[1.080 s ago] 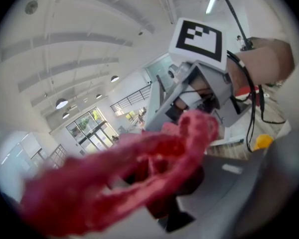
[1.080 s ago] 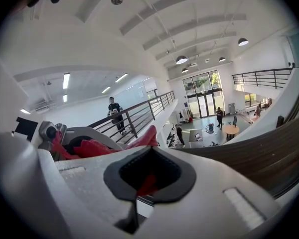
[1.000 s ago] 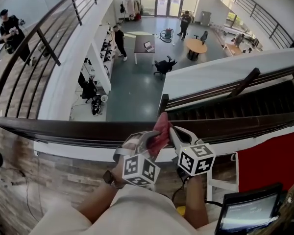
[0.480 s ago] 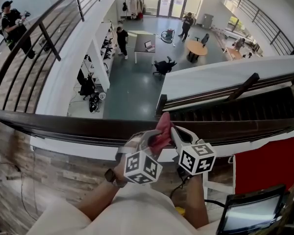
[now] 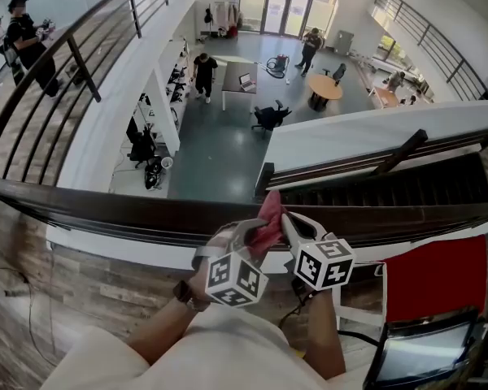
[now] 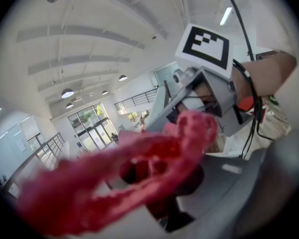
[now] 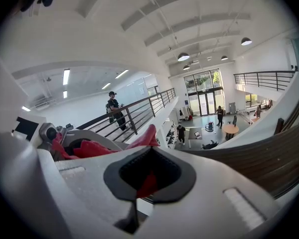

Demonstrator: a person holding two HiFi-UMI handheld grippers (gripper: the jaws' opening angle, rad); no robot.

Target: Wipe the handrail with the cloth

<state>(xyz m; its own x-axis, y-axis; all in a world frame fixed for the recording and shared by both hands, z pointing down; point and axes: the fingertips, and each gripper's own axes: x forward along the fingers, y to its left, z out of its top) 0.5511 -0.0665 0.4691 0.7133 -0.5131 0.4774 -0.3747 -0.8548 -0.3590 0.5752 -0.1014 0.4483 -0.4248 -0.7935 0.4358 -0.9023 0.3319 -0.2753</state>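
The dark wooden handrail (image 5: 106,205) runs across the head view, just beyond both grippers. Between them they hold up a red cloth (image 5: 267,214) at the rail's near edge; whether it touches the wood I cannot tell. My left gripper (image 5: 252,232) is shut on the cloth's lower left part, and in the left gripper view the cloth (image 6: 139,168) drapes blurred over its jaws. My right gripper (image 5: 286,220) is shut on the cloth from the right. Red fabric (image 7: 148,180) shows between its closed pads, with the handrail (image 7: 261,158) to its right.
Beyond the rail is an open drop to a lower floor (image 5: 220,136) with desks and people. A metal railing (image 5: 73,63) borders a walkway at upper left, where a person (image 5: 26,39) stands. A red panel (image 5: 439,279) and a screen (image 5: 415,356) are at lower right.
Both grippers and the cloth stay in almost the same place at the rail. The head view has shifted slightly, and a person on the floor below has walked a little.
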